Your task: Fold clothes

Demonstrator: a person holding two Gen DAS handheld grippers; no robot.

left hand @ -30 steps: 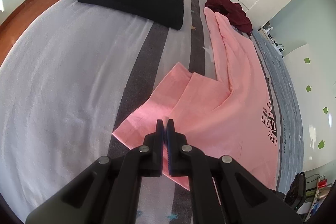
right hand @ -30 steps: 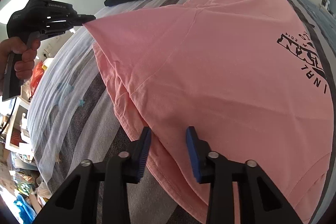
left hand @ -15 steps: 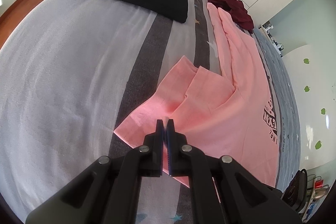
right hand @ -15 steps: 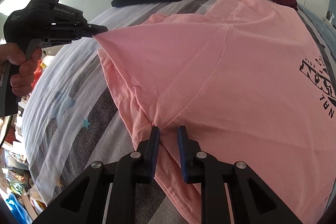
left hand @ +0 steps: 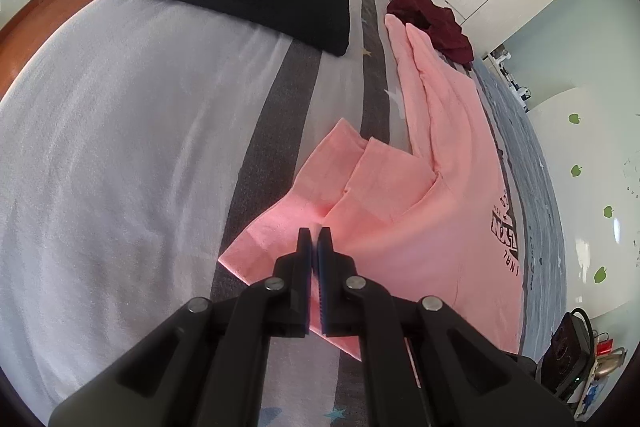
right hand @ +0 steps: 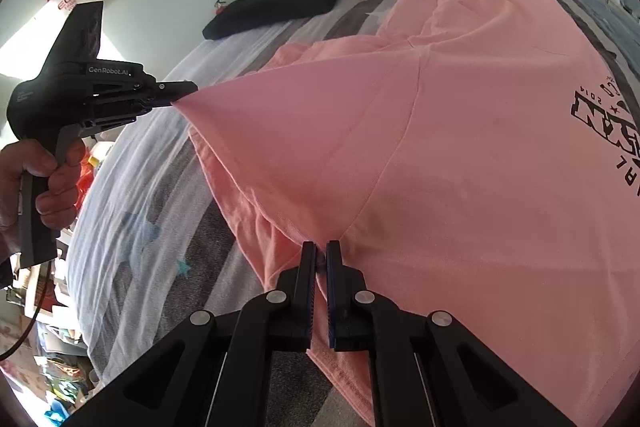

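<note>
Striped bedding [left hand: 120, 147] fills the frame, with the pink T-shirt [right hand: 460, 147] spread at centre right. Right gripper [right hand: 321, 253], spread a second ago, now clamps the shirt's near edge; left gripper [left hand: 314, 239] pinches the sleeve. Both holds suggest a fold can proceed.

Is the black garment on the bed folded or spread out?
Folded: the black garment lies as a compact, thick rectangle on the bed.

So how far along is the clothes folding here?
Done: a black garment lies folded on the bed. In hand: the left gripper and right gripper each pinch the pink T-shirt, sleeve side lifted. Left: finishing the pink one and the crumpled maroon garment.
</note>
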